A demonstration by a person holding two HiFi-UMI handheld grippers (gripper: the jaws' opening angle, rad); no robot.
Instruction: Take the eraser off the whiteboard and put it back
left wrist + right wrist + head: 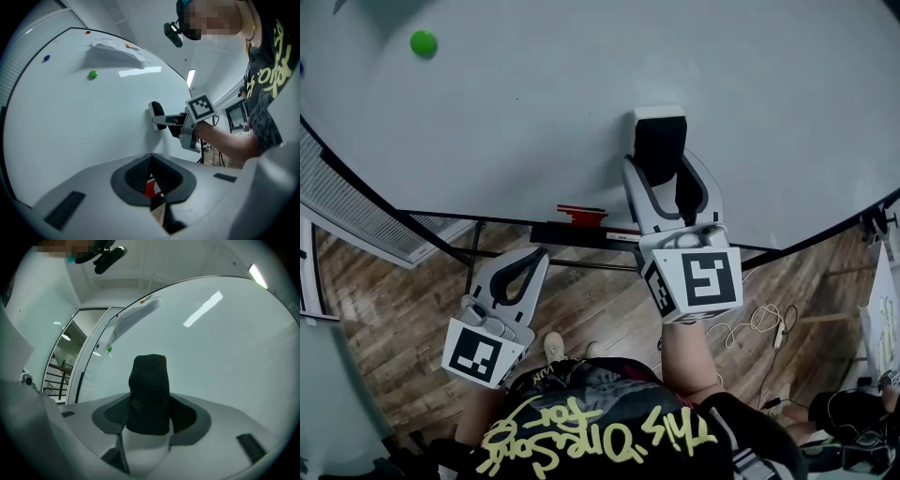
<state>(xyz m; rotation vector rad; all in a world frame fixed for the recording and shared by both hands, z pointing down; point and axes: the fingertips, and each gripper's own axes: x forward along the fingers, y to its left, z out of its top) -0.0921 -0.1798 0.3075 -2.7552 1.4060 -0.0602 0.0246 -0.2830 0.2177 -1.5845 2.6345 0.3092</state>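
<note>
Right gripper (667, 178) is clamping eraser (661, 142), long axis running up whiteboard (516, 122), seemingly touching it; left gripper (523, 261) is hanging below, jaws together.

Your right gripper (664, 169) sits just right of centre in the frame, its jaws closed on either side of the black eraser (660, 142), whose white end meets the whiteboard (516, 112). Your left gripper (536, 255) hangs lower left of it, over the wooden floor (389, 314), with its jaw tips together and nothing between them. A green magnet (423, 43) sits on the board at upper left. A red object (581, 215) lies on the black tray (572, 235) along the board's lower edge. Loose cables (759, 324) trail on the floor at right.
</note>
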